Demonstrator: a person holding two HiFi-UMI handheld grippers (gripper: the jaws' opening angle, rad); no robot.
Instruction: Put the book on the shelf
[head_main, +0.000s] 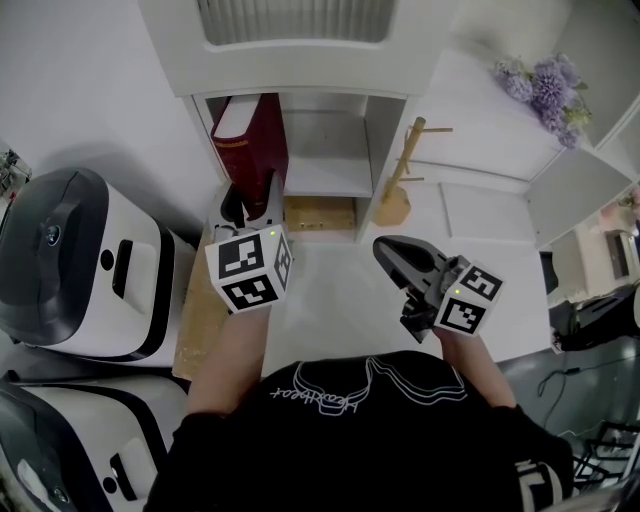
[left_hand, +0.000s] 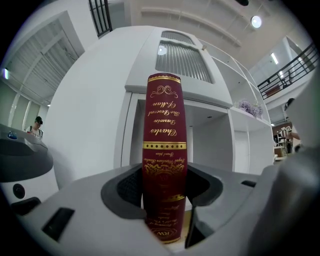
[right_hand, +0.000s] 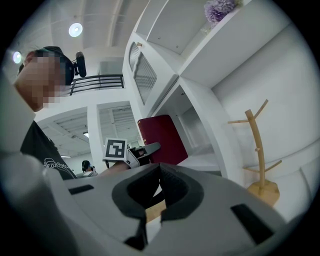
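A dark red book (head_main: 247, 138) with gold lettering stands upright against the left wall of the white shelf's (head_main: 325, 178) compartment. My left gripper (head_main: 254, 203) is shut on its lower end. In the left gripper view the spine (left_hand: 164, 145) rises straight up between the two dark pads (left_hand: 131, 189), which press on both sides of it. My right gripper (head_main: 388, 252) hovers over the white table to the right of the shelf opening, apart from the book. Its jaws (right_hand: 160, 172) are shut with nothing between them.
Two white and grey appliances (head_main: 80, 265) stand at the left. A wooden board (head_main: 320, 213) lies under the shelf opening. A wooden peg stand (head_main: 400, 180) is right of the shelf, with purple flowers (head_main: 545, 85) further right. A person stands far off (left_hand: 36, 127).
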